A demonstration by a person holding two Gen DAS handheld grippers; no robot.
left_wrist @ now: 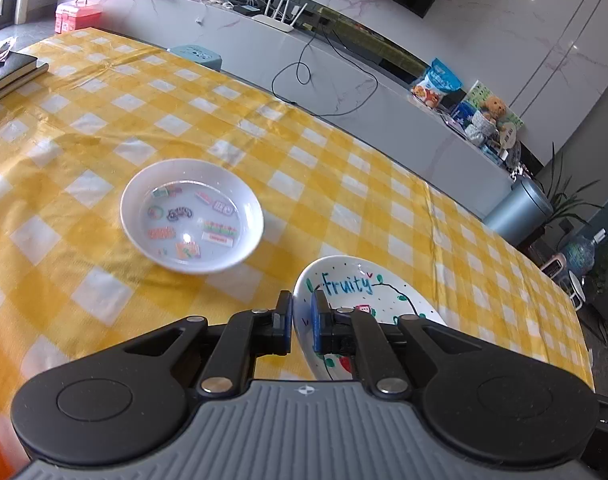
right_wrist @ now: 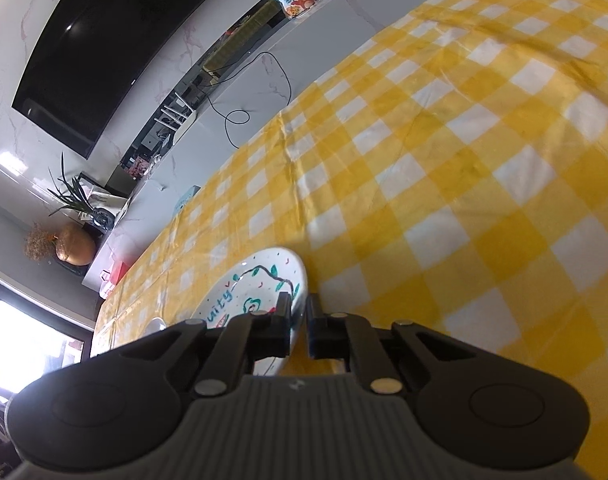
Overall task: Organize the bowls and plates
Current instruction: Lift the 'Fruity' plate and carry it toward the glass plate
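Note:
A white plate with "Fruity" painted on it (left_wrist: pixel 356 286) is held tilted above the yellow checked tablecloth (left_wrist: pixel 104 120). My left gripper (left_wrist: pixel 302 320) is shut on its left rim. My right gripper (right_wrist: pixel 299 320) is shut on the opposite rim of the same plate (right_wrist: pixel 256 284). A white bowl with coloured stickers inside (left_wrist: pixel 192 216) sits on the cloth, ahead and to the left of the left gripper. A small part of a white dish (right_wrist: pixel 156 324) shows at the left in the right wrist view.
Dark books (left_wrist: pixel 8 72) lie at the table's far left edge. A pink box (left_wrist: pixel 78 14) stands on the grey TV bench (left_wrist: pixel 344 80) behind the table, with a router (left_wrist: pixel 280 12), snack bags (left_wrist: pixel 436 84) and a cable.

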